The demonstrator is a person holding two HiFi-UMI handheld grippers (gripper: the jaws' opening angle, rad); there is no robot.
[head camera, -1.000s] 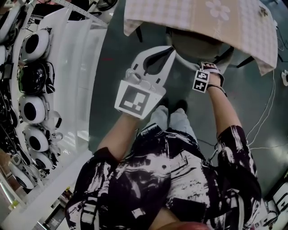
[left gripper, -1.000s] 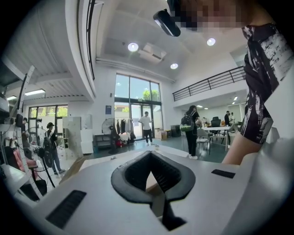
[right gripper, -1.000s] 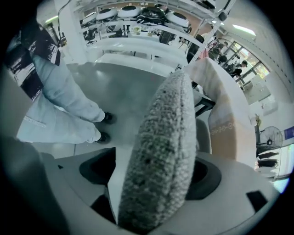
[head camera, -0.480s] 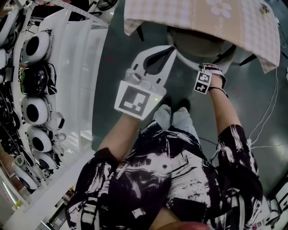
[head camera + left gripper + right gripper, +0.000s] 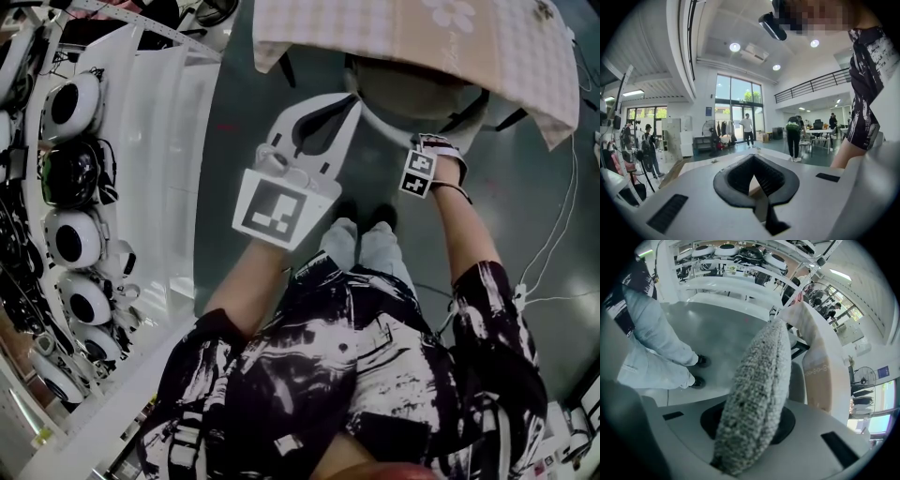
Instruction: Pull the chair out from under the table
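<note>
The chair (image 5: 412, 94) has a grey seat and a white-rimmed back, and is tucked under the table with the checked cloth (image 5: 422, 33). My right gripper (image 5: 433, 142) points steeply down at the top of the chair's back. In the right gripper view its jaws (image 5: 754, 420) are closing, with the grey fuzzy backrest (image 5: 761, 380) filling the space between them. My left gripper (image 5: 328, 101) hangs in the air left of the chair, touching nothing. Its tips (image 5: 753, 156) meet and hold nothing.
White shelves (image 5: 141, 169) with several round white and black devices (image 5: 70, 103) run down the left side. Thin cables (image 5: 553, 244) trail over the grey floor at right. My own feet (image 5: 361, 225) stand just behind the chair. Dark table legs (image 5: 511, 120) show under the cloth.
</note>
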